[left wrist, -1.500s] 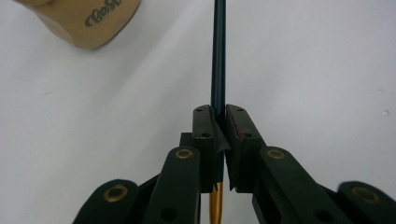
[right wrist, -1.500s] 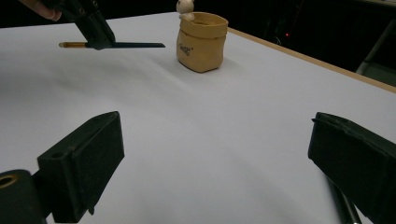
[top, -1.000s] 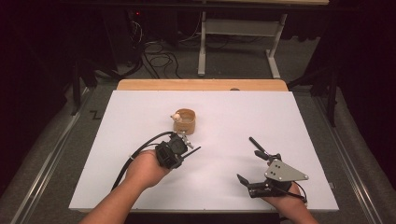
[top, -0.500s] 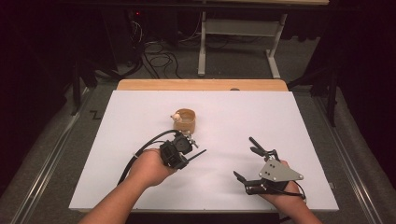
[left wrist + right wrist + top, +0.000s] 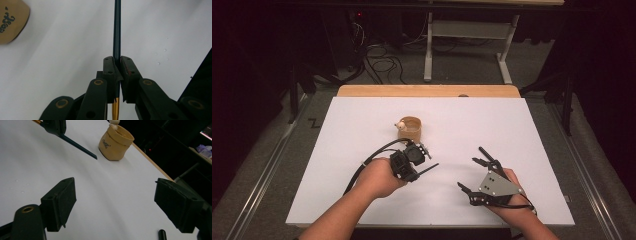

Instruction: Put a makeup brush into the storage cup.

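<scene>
My left gripper (image 5: 418,161) is shut on a thin dark-blue pencil (image 5: 117,30) with a gold rear end. The pencil (image 5: 429,169) sticks out to the right, low over the white table. A tan fabric pouch (image 5: 410,128) with a small cream figure on its rim stands just beyond that gripper. It also shows in the right gripper view as the pouch (image 5: 115,143), behind the pencil's tip (image 5: 77,146). My right gripper (image 5: 469,172) rests near the front right, open. Its jaws have just been closing, with nothing between them (image 5: 115,205).
The white table top (image 5: 537,150) ends at a wooden strip (image 5: 427,91) at the back. Beyond it are a dark floor, cables and a metal table leg (image 5: 428,55). A small black rod end (image 5: 162,235) lies on the table by my right jaw.
The right gripper's jaws stand slightly narrower than before. Both hands have kept their places, and the left gripper still holds the pencil.
</scene>
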